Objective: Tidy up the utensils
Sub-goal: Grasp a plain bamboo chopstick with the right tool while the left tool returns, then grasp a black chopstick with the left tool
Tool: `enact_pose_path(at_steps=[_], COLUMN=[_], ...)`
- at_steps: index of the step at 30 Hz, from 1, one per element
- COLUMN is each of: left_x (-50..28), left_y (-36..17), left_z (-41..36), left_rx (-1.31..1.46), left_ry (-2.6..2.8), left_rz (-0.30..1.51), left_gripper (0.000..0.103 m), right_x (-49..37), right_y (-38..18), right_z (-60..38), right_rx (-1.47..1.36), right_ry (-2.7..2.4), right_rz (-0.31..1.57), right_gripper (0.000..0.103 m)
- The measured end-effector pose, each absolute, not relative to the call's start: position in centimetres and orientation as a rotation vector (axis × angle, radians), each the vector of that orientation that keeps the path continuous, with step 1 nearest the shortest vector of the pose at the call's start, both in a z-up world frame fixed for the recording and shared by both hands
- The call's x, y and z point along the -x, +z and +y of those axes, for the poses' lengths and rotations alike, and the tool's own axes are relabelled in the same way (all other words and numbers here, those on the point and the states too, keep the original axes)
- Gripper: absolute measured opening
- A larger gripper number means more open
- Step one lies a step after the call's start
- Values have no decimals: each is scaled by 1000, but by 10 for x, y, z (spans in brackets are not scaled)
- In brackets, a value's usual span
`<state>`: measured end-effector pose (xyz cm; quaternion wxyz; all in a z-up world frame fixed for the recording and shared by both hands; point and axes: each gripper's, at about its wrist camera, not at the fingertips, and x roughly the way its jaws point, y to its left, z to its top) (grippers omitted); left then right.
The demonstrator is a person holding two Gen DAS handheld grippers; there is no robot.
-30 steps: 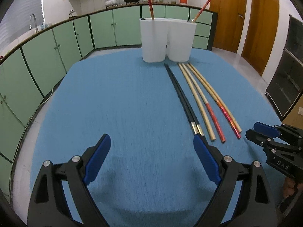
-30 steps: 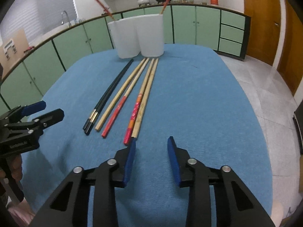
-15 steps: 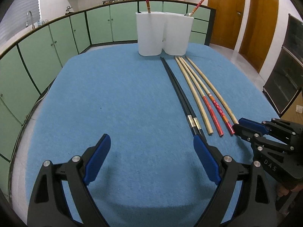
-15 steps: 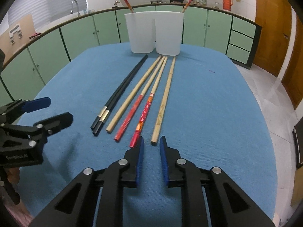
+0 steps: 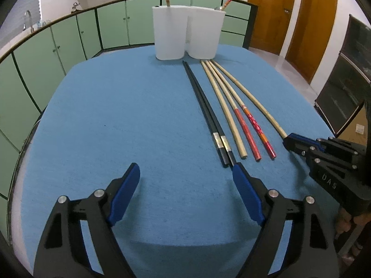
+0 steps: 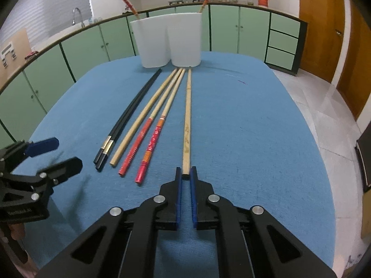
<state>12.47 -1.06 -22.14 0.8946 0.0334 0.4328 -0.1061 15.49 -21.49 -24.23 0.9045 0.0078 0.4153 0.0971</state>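
Note:
Several chopsticks lie side by side on the blue table cloth (image 5: 116,115), pointing at two white holders (image 6: 150,44) (image 6: 185,41). My right gripper (image 6: 185,173) is shut on the near end of the plain bamboo chopstick (image 6: 187,115), the rightmost one. Left of it lie two red-ended chopsticks (image 6: 153,143), another bamboo one (image 6: 139,125) and a black pair (image 6: 125,120). My left gripper (image 5: 185,168) hovers open and its jaws are closing, with nothing between them. Its right fingertip (image 5: 236,171) is just short of the black pair (image 5: 208,115).
Each white holder (image 5: 170,32) has a red-ended chopstick standing in it. Green cabinets curve around the far side and left, and wooden doors (image 5: 271,11) are at the right. The cloth drops off to tiled floor (image 6: 324,97) on the right.
My right gripper moved up to the rightmost bamboo chopstick and shut on its near end; that chopstick now lies apart from the others. The left jaws narrowed slightly.

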Motion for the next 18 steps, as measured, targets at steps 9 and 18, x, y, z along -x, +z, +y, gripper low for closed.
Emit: enact_pose_path(at_steps=[9,18], left_x=[-134,-141], left_y=[-231,-231], left_z=[-23,-28], left_rx=[-84,-85], left_ry=[-204,-181], left_rz=[926,918], left_gripper=[76,67], right_x=[-154,-155], right_y=[-243,-243], right_z=[-217,-218], right_rx=[-31,-42], right_ry=[209,213], right_rz=[858,859], right_gripper=[7,7])
